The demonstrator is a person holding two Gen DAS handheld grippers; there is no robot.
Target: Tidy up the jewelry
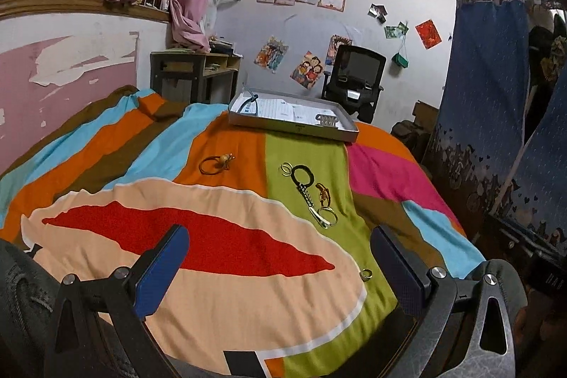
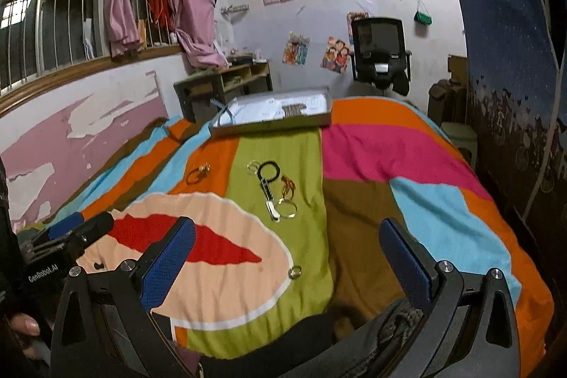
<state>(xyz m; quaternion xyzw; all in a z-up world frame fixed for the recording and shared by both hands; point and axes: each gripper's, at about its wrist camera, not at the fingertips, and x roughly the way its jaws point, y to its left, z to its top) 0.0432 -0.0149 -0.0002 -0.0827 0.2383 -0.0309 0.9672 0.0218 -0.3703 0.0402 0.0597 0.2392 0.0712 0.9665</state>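
Jewelry lies on a striped bedspread (image 1: 226,289). On the green stripe sit a black hair tie (image 1: 302,173) (image 2: 268,170), a beaded clip (image 1: 312,204) (image 2: 270,201), a gold bangle (image 1: 327,215) (image 2: 287,208), an orange clip (image 1: 323,193) (image 2: 287,185) and thin rings (image 1: 285,169). A brown hair tie with a bead (image 1: 214,162) (image 2: 198,174) rests on the orange stripe. One small ring (image 1: 365,274) (image 2: 295,271) lies nearer. A shallow grey box (image 1: 294,126) (image 2: 269,126) holds a comb-like piece (image 1: 327,120). My left gripper (image 1: 280,268) and right gripper (image 2: 287,261) hover open and hold nothing.
A black office chair (image 1: 358,77) (image 2: 381,52) and a wooden shelf desk (image 1: 195,73) stand beyond the bed. A blue curtain (image 1: 496,87) hangs on the right. The left gripper's body (image 2: 67,243) shows in the right wrist view, with a fingertip (image 2: 26,325) at the lower left.
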